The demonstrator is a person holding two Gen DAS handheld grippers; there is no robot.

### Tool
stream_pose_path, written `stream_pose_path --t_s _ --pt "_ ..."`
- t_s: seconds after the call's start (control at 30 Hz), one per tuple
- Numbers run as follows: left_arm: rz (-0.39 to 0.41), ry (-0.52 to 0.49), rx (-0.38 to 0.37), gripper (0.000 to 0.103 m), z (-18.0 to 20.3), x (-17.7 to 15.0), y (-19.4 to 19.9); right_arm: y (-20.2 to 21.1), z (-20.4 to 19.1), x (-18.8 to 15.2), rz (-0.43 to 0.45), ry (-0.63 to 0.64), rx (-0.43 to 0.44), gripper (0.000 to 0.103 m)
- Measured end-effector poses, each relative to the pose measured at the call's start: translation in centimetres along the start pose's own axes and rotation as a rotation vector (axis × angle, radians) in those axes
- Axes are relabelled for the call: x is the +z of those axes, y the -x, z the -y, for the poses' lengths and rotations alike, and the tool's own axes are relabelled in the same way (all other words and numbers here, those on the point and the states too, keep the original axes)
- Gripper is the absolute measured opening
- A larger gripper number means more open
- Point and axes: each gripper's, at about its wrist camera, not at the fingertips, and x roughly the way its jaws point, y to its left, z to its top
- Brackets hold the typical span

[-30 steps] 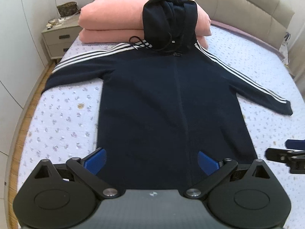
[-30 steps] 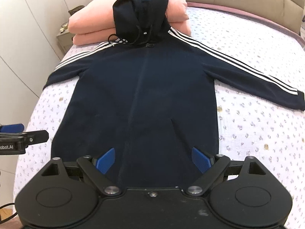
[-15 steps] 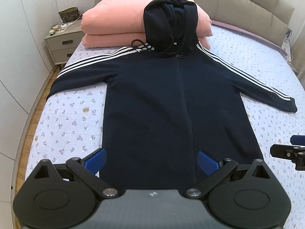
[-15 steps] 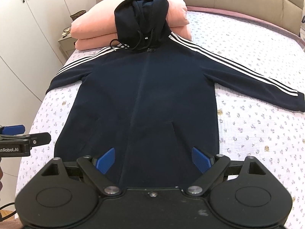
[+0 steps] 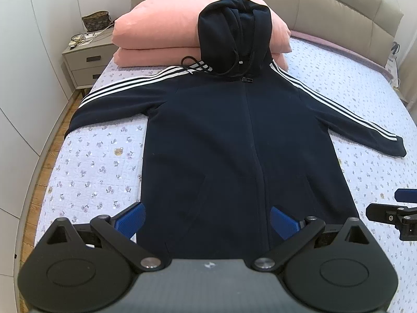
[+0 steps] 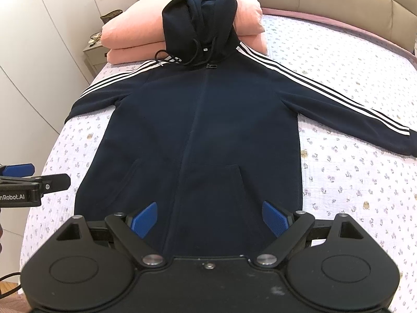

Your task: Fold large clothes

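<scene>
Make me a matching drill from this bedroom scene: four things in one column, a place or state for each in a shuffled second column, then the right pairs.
Things
1. hood
2. hoodie
3. brown bag
4. left gripper

Places or states
A. on the nightstand
B. jaws open, holding nothing
C. propped up against the pink pillows
D. spread flat on the floral bedspread, sleeves out to both sides

Pairs: 1-C, 2-D, 3-A, 4-B

I see matt fleecy cloth hoodie (image 5: 234, 143), quilted cotton-look bedspread (image 5: 99, 161), padded leathery headboard (image 5: 325, 7) upper frame.
</scene>
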Motion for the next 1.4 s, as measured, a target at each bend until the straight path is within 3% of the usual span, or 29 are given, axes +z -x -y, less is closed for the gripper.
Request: stream_pose_path --t_s 1.03,1.4 --pt "0.0 0.004 0.004 0.103 0.0 0.2 0.2 0.0 -0.2 -0.1 0.001 0.003 0.001 0.103" --pt "-0.025 0.075 -0.03 0.103 -2.1 0.8 -1.6 -1.0 -1.2 0.5 -0.023 0.046 0.032 0.103"
